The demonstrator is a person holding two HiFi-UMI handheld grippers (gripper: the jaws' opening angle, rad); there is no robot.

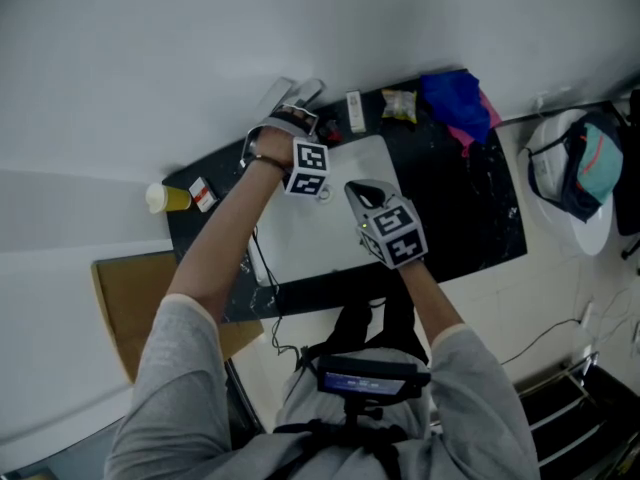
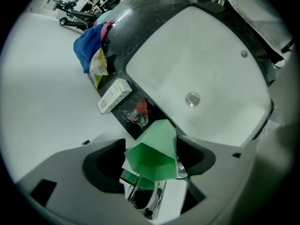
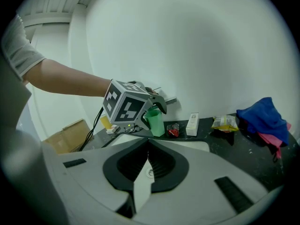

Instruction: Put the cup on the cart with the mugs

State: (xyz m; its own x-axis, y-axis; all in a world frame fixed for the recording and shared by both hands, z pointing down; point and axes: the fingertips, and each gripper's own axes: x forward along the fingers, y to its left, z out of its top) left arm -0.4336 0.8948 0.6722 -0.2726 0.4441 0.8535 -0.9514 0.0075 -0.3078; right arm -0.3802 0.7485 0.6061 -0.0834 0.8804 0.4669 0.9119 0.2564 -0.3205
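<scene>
The left gripper [image 2: 152, 149] has its fingers closed on the green cup [image 2: 154, 159]. The cup is upright by the faucet [image 2: 146, 198], at the back rim of the sink [image 2: 211, 64] set in the dark surface [image 1: 480, 218]. Further right, the right gripper [image 3: 149, 142] hovers over the sink, fingers together and empty.

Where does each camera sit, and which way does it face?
Head view: on the person's head, looking steeply down at white sink in black counter; both forearms show.
Left gripper view: on left gripper, looking along its jaws at green faceted plastic cup between them, sink beyond.
Right gripper view: on right gripper, facing the white wall; left forearm and left gripper show.
Shared: both gripper views show the cup.
</scene>
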